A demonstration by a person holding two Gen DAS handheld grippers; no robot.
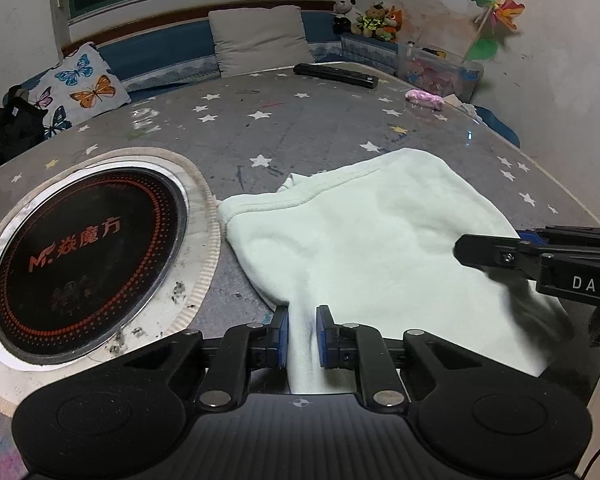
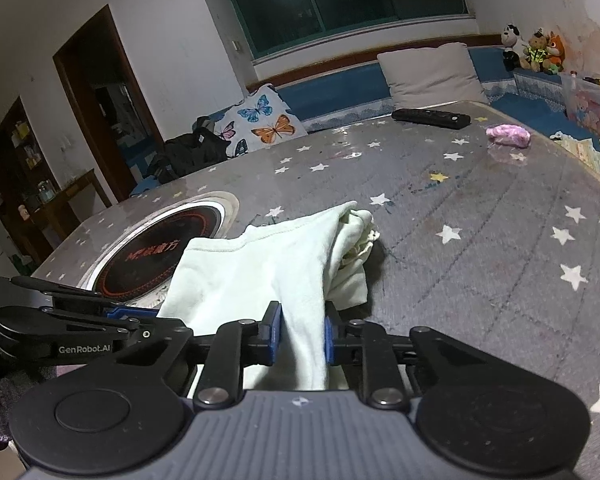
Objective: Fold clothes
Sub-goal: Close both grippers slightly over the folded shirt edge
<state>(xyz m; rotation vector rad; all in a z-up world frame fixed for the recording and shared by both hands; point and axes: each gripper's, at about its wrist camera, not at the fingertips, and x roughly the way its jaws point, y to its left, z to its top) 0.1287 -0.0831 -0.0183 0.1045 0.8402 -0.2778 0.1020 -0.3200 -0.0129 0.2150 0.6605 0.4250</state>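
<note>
A pale mint garment (image 1: 360, 232) lies crumpled on the grey star-patterned table (image 1: 260, 128). In the left wrist view my left gripper (image 1: 302, 336) is shut on the garment's near edge, a strip of cloth pinched between its blue pads. My right gripper (image 1: 500, 256) comes in from the right over the cloth's right side. In the right wrist view the garment (image 2: 260, 264) rises in a ridge toward my right gripper (image 2: 302, 334), which is shut on a fold of it. The left gripper (image 2: 112, 316) shows at the left edge beside the cloth.
A round black induction hob (image 1: 88, 256) is set into the table just left of the garment. A black remote (image 1: 336, 75) and a pink bundle (image 1: 425, 99) lie at the far edge. Pillows, plush toys (image 1: 374, 16) and a plastic box (image 1: 440, 68) line the bench behind.
</note>
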